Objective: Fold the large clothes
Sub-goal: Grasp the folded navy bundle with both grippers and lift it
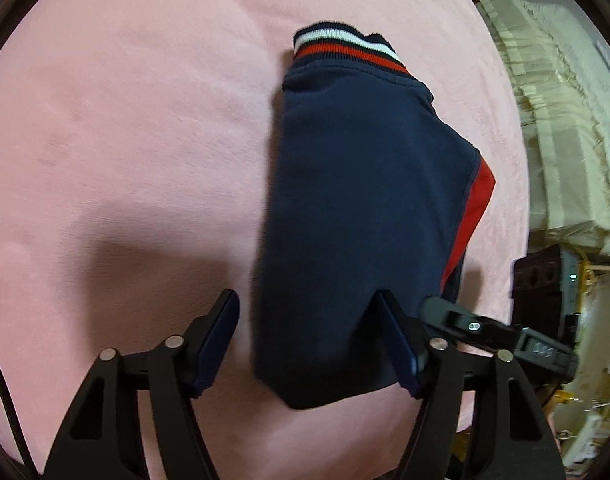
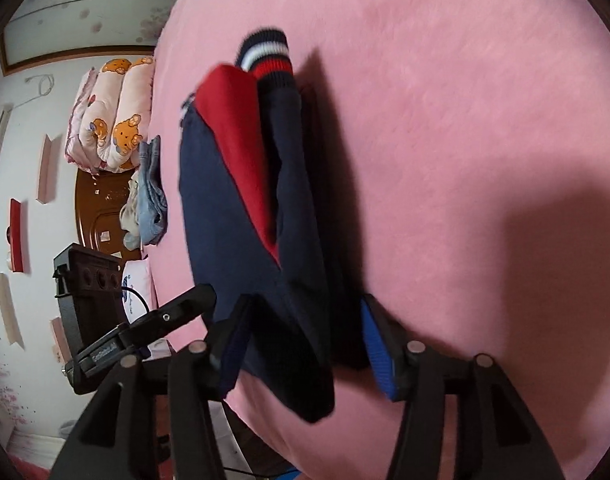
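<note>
we had the navy garment (image 1: 361,208) folded narrow on the pink blanket (image 1: 125,140); our left gripper (image 1: 309,344) and right gripper (image 2: 301,344) straddled its near end, jaws apart, gripping nothing, likely letting it settle flat.

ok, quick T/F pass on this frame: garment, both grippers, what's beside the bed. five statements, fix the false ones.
1. The navy garment lies folded into a narrow bundle on the pink blanket. True.
2. Its striped ribbed band is at the end nearest the grippers. False: the band is at the far end.
3. The left gripper is clamped shut on the cloth. False: its jaws stand apart, the pads not pressing, with the garment's near end between them.
4. The right gripper has its jaws apart around the garment's near end. True.
5. A bear-print quilt lies folded off the blanket's edge, in the right wrist view. True.
</note>
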`<action>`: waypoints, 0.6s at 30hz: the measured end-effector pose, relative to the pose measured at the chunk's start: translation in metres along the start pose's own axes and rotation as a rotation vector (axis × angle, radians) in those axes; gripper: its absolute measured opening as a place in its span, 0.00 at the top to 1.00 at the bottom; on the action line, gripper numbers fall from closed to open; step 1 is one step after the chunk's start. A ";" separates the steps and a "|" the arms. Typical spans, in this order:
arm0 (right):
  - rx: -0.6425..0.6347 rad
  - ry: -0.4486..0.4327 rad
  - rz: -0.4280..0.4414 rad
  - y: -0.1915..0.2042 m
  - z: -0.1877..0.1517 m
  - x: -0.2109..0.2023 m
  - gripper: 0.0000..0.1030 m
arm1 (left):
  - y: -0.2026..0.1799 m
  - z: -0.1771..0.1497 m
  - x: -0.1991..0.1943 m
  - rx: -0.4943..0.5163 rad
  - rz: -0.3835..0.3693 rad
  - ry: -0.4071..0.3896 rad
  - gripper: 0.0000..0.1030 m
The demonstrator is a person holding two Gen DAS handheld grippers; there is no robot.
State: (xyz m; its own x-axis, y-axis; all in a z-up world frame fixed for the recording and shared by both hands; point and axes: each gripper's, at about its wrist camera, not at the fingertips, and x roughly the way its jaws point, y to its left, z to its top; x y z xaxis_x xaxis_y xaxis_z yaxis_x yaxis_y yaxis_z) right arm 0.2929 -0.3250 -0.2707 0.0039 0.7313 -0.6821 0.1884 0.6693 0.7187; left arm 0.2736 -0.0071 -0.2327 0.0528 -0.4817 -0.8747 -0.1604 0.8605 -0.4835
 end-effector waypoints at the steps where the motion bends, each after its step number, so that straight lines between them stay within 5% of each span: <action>1: 0.000 0.001 -0.005 0.001 0.002 0.005 0.43 | -0.001 0.001 0.005 -0.005 -0.010 -0.001 0.37; 7: -0.001 0.000 0.010 0.002 0.006 0.014 0.41 | 0.000 0.006 0.014 -0.004 -0.045 -0.039 0.40; 12: -0.048 -0.010 0.000 0.004 0.002 0.008 0.58 | -0.007 0.001 0.003 0.020 -0.023 -0.069 0.58; 18: -0.091 -0.071 -0.046 0.030 -0.012 0.000 0.70 | -0.018 0.004 -0.019 0.056 -0.005 -0.091 0.66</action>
State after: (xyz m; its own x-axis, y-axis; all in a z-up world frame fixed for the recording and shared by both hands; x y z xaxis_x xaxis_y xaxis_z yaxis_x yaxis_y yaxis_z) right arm 0.2865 -0.3034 -0.2470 0.0674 0.6903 -0.7204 0.1005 0.7137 0.6932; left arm 0.2797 -0.0127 -0.2074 0.1427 -0.4716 -0.8702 -0.1047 0.8671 -0.4871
